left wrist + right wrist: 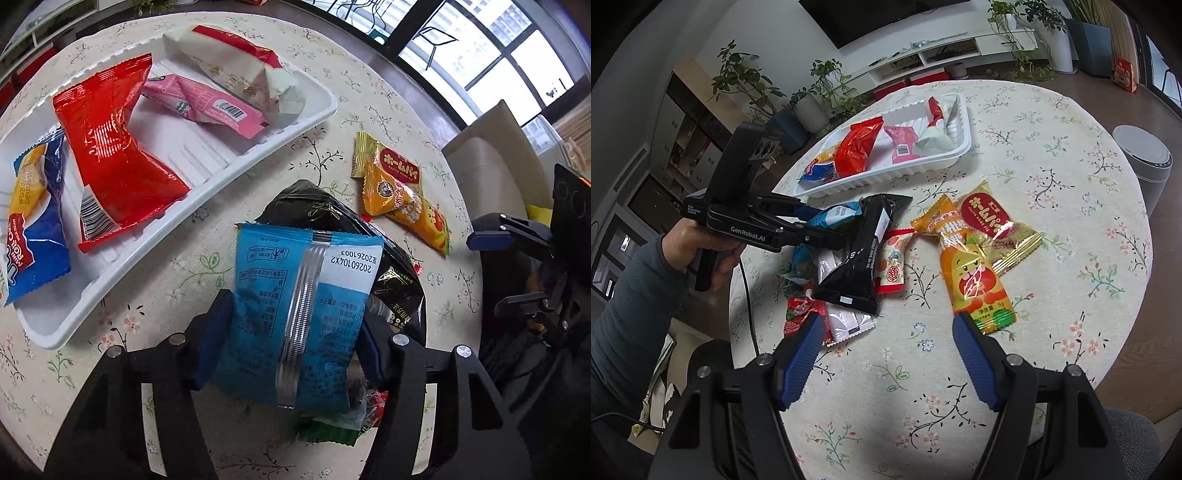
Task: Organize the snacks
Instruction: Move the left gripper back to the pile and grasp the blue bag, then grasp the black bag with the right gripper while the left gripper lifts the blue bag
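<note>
Your round table (1052, 258) carries everything, and the white tray (236, 168) sits toward its far side, at about eleven o'clock from your left gripper. Four packets already lie in it: a blue one (37, 229) at the nine o'clock end, then a red one (118, 147), a pink one (210, 103), and a white-and-red one (236, 62) at the one o'clock end. Bare tray floor shows along the near rim, between the red and pink packets.

Your left gripper (295, 325) is clenched on the light blue packet (299, 295), pinched across its width and lifted over the black packet (391, 280) in the loose pile. So the step in hand looks like carrying this packet to the tray. The next move calls for a swing toward eleven o'clock, clearing the tray's near rim before you let go, and a flat release so it does not ride up on the red packet.

Your right gripper (886, 354) is spread wide and holds nothing. The orange packet (975, 280) lies just past its right finger, at one o'clock, resting on the yellow packet (1001, 229) beside it; both look like easy next picks.
</note>
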The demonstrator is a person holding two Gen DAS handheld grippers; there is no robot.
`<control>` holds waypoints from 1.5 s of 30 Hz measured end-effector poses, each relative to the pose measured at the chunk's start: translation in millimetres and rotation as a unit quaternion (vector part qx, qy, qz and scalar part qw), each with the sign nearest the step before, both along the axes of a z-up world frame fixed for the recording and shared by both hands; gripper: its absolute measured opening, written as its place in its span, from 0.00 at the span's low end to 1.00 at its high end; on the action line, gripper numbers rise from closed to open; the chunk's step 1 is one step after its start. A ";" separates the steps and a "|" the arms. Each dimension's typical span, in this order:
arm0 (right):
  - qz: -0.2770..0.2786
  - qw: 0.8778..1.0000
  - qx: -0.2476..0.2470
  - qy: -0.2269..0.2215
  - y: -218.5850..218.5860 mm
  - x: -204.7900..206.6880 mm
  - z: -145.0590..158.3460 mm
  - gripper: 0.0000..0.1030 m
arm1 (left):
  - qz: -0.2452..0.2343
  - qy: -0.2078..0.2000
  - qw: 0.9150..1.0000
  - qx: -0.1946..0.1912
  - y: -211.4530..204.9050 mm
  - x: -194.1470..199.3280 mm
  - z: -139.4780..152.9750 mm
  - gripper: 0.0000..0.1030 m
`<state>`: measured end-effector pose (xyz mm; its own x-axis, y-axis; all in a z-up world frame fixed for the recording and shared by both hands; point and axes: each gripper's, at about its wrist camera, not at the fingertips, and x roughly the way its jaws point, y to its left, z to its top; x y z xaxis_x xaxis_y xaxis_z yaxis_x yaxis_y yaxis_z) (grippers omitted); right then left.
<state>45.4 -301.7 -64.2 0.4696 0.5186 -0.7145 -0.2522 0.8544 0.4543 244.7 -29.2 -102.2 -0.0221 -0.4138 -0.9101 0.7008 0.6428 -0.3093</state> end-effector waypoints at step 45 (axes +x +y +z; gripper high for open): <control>0.085 0.978 -0.190 0.017 111.8 106.3 -18.8 0.27 | 0.145 -0.092 0.984 -0.052 97.0 -48.0 38.4 0.28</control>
